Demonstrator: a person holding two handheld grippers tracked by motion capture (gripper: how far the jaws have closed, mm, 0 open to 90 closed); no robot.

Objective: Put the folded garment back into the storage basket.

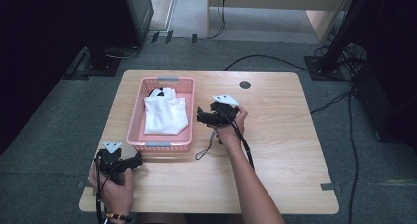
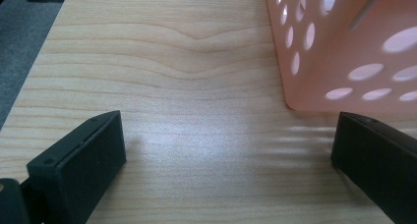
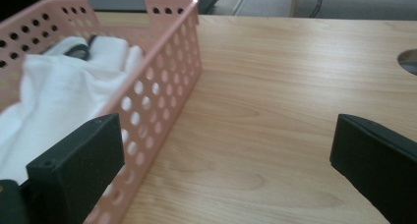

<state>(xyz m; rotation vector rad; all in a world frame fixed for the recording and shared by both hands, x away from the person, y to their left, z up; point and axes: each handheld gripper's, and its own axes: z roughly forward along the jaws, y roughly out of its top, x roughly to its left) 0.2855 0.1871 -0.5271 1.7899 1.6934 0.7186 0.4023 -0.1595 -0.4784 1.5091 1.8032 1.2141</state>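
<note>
A pink perforated basket (image 1: 134, 121) stands on the left half of the wooden table (image 1: 280, 135). Folded white cloth (image 1: 165, 115) with a black trim at its far end lies inside it. My left gripper (image 1: 138, 160) rests low near the table's front left corner, just before the basket's near left corner (image 2: 344, 47). In the left gripper view its jaws stand wide apart over bare wood (image 2: 228, 130). My right gripper (image 1: 200, 116) hovers beside the basket's right wall (image 3: 162, 81), open and holding nothing (image 3: 228, 135). The white cloth (image 3: 59, 91) lies just past that wall.
A round cable hole (image 1: 245, 84) sits at the table's far middle edge. A thin black strap loops on the wood (image 1: 204, 153) below the right hand. Black stands and cables (image 1: 339, 62) crowd the floor behind the table.
</note>
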